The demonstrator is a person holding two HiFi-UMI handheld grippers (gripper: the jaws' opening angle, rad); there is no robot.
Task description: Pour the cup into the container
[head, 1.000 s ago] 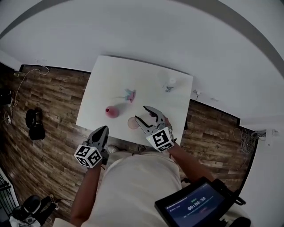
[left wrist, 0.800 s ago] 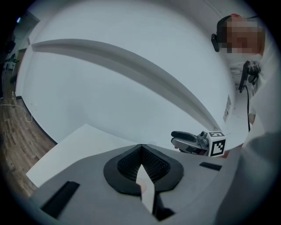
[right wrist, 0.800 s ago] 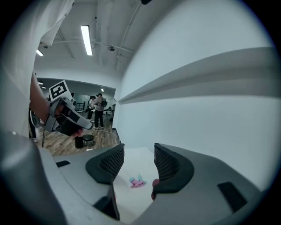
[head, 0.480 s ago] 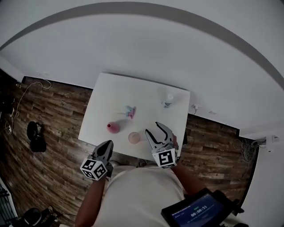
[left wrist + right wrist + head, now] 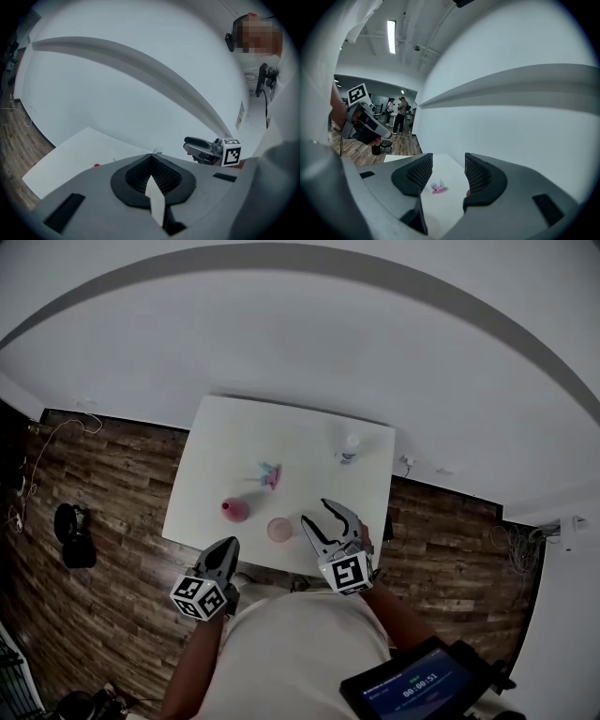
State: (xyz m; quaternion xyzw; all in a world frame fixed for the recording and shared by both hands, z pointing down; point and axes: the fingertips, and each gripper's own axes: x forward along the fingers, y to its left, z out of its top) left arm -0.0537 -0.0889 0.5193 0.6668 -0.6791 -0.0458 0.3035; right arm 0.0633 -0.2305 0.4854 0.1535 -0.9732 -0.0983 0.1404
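Note:
On the white table (image 5: 309,432) a dark pink cup (image 5: 234,510) stands near the front edge, with a pale pink round dish (image 5: 279,530) just to its right. A small clear container (image 5: 350,448) stands at the far right. My right gripper (image 5: 316,513) hovers over the table's front edge, right of the dish and apart from it, open and empty. In the right gripper view its jaws (image 5: 447,164) frame bare tabletop and a small pink and blue object (image 5: 438,188). My left gripper (image 5: 226,546) hangs in front of the table, shut and empty; its pads (image 5: 152,157) meet.
The small pink and blue object (image 5: 270,474) lies mid-table. Wood floor (image 5: 103,484) surrounds the table, and a white wall rises behind it. A dark bag (image 5: 73,535) lies on the floor at the left. People stand far off in the right gripper view.
My right gripper has shifted a little to the right, away from the pale pink dish. The head view has shifted. My left gripper has stayed put.

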